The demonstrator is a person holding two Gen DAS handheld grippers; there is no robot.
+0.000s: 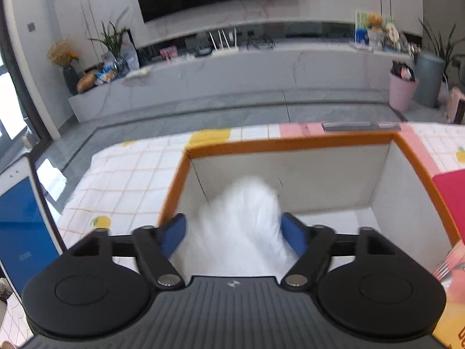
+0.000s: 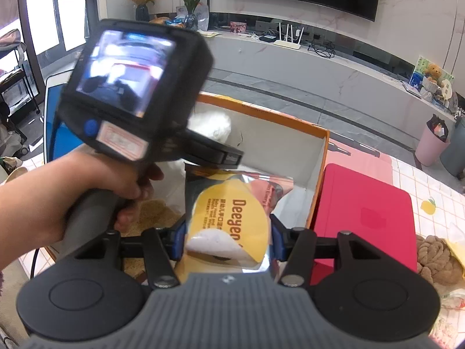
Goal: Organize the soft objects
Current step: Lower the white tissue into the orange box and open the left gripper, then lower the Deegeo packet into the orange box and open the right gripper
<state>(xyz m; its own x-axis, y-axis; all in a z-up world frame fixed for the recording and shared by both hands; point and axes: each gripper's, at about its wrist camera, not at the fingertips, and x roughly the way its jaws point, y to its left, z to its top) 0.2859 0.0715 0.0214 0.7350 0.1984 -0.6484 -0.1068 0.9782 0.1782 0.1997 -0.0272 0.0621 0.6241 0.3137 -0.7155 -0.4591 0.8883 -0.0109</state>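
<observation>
My left gripper (image 1: 235,232) is shut on a white soft bag (image 1: 241,221), blurred, held over the open orange-rimmed box (image 1: 290,142). In the right wrist view the white bag (image 2: 213,123) shows inside the box (image 2: 321,133), behind the left gripper's body (image 2: 136,93) and the hand holding it. My right gripper (image 2: 228,235) is shut on a silver wipes pack with a yellow label (image 2: 232,221), held over the box's near side. A brown fuzzy item (image 2: 154,215) lies low in the box at the left.
A red flat case (image 2: 366,215) lies right of the box on the tiled tablecloth (image 1: 125,180). A brown knitted item (image 2: 436,258) sits at the far right. A blue-and-white panel (image 1: 20,226) stands at the left. A TV console and pink bin (image 1: 402,93) are beyond.
</observation>
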